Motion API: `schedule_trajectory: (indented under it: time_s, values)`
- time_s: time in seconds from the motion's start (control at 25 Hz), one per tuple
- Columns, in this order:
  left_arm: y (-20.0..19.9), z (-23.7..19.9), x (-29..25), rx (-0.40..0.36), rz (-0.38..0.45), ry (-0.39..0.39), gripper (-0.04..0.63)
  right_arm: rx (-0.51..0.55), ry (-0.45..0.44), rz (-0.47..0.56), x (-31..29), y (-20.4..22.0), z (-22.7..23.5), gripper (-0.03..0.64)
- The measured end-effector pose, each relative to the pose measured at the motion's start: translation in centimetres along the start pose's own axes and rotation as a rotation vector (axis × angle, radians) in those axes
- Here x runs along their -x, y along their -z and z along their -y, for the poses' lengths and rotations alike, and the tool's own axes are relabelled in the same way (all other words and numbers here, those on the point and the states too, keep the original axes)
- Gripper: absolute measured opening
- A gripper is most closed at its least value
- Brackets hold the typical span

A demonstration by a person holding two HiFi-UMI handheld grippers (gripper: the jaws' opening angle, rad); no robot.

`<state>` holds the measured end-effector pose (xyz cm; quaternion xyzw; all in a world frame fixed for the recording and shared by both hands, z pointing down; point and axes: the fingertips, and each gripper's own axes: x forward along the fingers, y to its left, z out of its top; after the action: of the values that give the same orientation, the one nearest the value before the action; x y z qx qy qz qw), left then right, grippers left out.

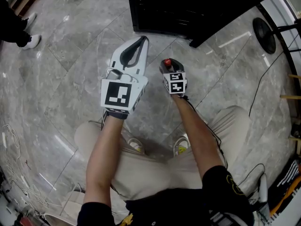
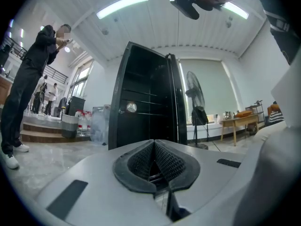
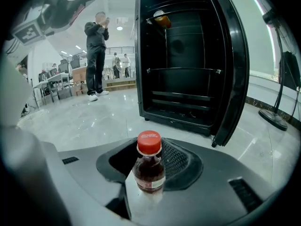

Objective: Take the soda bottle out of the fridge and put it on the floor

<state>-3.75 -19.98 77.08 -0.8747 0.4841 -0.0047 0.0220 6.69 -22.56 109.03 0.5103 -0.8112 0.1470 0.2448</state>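
A small soda bottle (image 3: 149, 167) with a red cap and dark drink stands upright between the jaws of my right gripper (image 3: 151, 175), which is shut on it. In the head view the red cap (image 1: 166, 62) shows at the tip of the right gripper (image 1: 168, 66), over the marble floor in front of the fridge. The black fridge (image 3: 188, 65) stands open, its shelves bare but for a small orange thing near the top. My left gripper (image 1: 141, 40) hovers beside the right one, its dark pads (image 2: 162, 161) together with nothing between them. Whether the bottle touches the floor is hidden.
The fridge door (image 3: 235, 69) hangs open on the right. A standing fan (image 1: 264, 35) and a cable lie to the right of the fridge. A person in black (image 3: 96, 55) stands farther back on the left. The holder's knees and shoes (image 1: 181, 146) are just behind the grippers.
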Motion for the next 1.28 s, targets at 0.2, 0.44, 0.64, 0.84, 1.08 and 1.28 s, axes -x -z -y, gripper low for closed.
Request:
schedule_trajectory:
  time_s: [0.2,0.44,0.64,0.84,1.08,1.28]
  values:
    - [0.9,0.1,-0.4,0.005,-0.021,0.007,0.017,0.041,-0.011,0.022,0.1,0.0,-0.5,0.144]
    - [1.3,0.4,-1.0,-0.002,-0.029,0.033,0.018,0.064,-0.013,0.073,0.4,0.0,-0.7,0.146]
    - [1.4,0.4,-0.9,0.003,-0.031,0.036,0.017,0.053,-0.015,0.085,0.7,0.5,-0.5,0.146]
    - [1.1,0.6,-0.8,0.008,-0.027,0.044,0.017,0.043,-0.006,0.078,0.9,0.7,-0.5,0.149]
    - [1.5,1.0,-0.9,-0.003,-0.041,0.063,0.017,0.041,-0.013,0.070,1.1,0.7,-0.4,0.150]
    - [2.4,0.7,-0.9,0.002,-0.080,0.052,0.018,0.026,-0.007,0.069,1.3,1.0,-0.3,0.150]
